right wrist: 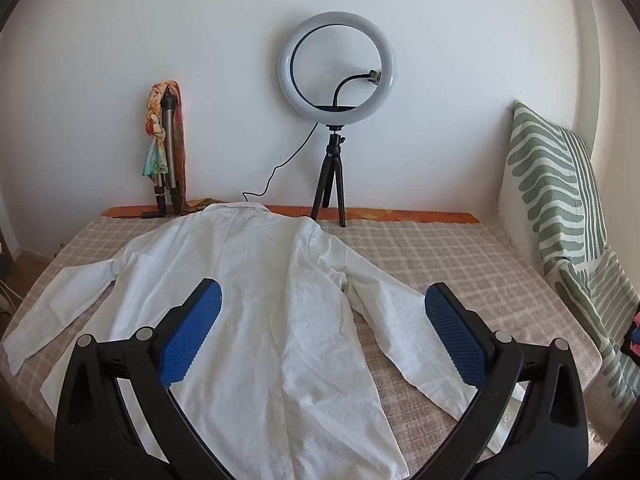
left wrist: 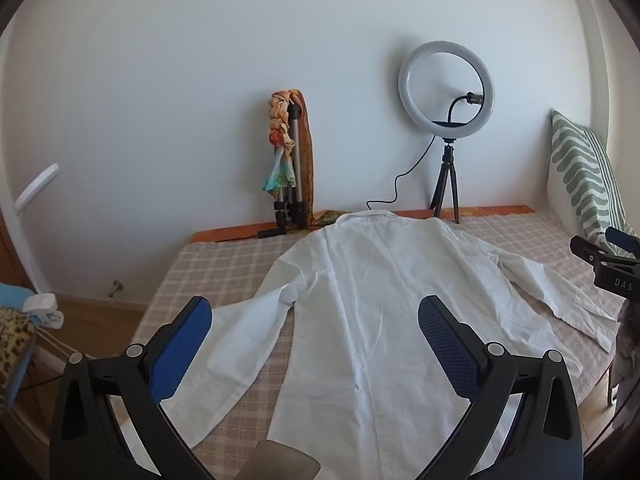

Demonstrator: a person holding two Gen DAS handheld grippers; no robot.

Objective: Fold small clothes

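The left gripper [left wrist: 316,320] hovers above the near half of the white shirt [left wrist: 360,320], jaws spread wide with nothing between the blue pads. The right gripper [right wrist: 322,308] does the same over the shirt's other side, also wide open and empty. Part of it shows at the right edge of the left wrist view, off the shirt's sleeve.

The shirt lies spread flat on the checked bedcover [right wrist: 440,256], back side up as far as I can tell, collar [right wrist: 236,210] at the far end and hem towards the grippers. Both sleeves splay outward from the shirt body. Beyond the shirt's collar stands a ring light [right wrist: 338,68] on a small tripod, its cable [right wrist: 276,172] trailing down close to the collar. A folded tripod [right wrist: 170,152] hung with scarves leans just left of the collar.

No fold has begun, I judge. The fabric is thin and creased, so a shallow pinch could catch only a wrinkle and slip free. A pinch too deep could drag the bedcover up with the shirt. Lifting unevenly would skew the fold, and a wide sweep towards the collar could snag the cable.
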